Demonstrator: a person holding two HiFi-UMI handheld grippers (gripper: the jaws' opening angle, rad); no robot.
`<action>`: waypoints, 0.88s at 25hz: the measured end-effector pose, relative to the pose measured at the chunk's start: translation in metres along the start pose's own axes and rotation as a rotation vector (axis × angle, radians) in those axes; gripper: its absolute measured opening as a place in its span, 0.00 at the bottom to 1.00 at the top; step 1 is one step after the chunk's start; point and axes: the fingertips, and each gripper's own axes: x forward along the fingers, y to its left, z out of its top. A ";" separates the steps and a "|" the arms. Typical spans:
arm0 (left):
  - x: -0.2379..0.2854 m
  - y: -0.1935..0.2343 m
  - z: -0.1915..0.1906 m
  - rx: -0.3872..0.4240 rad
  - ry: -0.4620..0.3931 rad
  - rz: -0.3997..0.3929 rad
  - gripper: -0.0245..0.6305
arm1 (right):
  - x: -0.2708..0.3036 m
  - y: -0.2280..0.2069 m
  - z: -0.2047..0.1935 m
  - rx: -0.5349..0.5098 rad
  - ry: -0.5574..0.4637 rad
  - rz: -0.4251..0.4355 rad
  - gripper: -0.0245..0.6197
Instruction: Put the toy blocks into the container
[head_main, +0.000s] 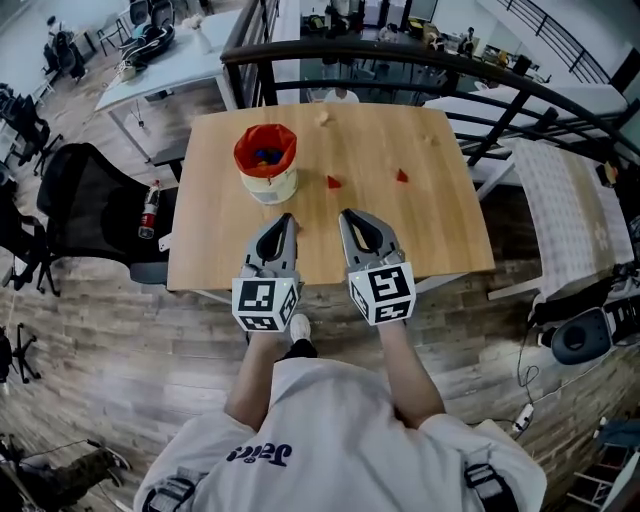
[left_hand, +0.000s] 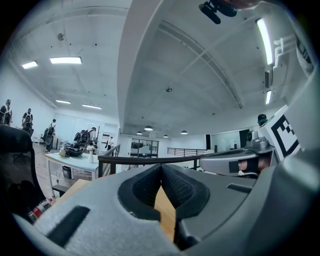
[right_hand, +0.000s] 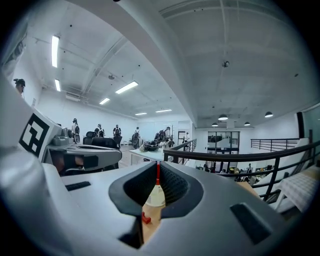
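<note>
Left hand-held gripper (head_main: 289, 218) and right hand-held gripper (head_main: 346, 214) both pressed together, empty, over desk (head_main: 440, 240) near edge, container (head_main: 266, 165) at 11 o'clock, left red block (head_main: 333, 182) at 12, right red block (head_main: 401, 175) at 1, black chair (head_main: 85, 200) at 9, railing (head_main: 400, 55) beyond

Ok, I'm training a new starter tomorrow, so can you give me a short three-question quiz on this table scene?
1. How many red blocks lie loose on the table? A one, B two, C four.
2. True or false: the left claw holds a block.
3. Fill in: in the head view, the container stands to the ___ of the red blocks.
Key: 1 B; 2 false; 3 left.
</note>
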 end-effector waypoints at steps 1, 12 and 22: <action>0.004 0.010 0.000 -0.002 0.002 0.000 0.06 | 0.010 0.001 0.000 -0.002 0.006 0.000 0.06; 0.021 0.096 -0.017 -0.020 0.025 0.023 0.06 | 0.098 0.034 -0.009 -0.070 0.085 0.097 0.06; 0.022 0.137 -0.078 -0.096 0.120 0.049 0.06 | 0.137 0.070 -0.100 -0.180 0.359 0.255 0.06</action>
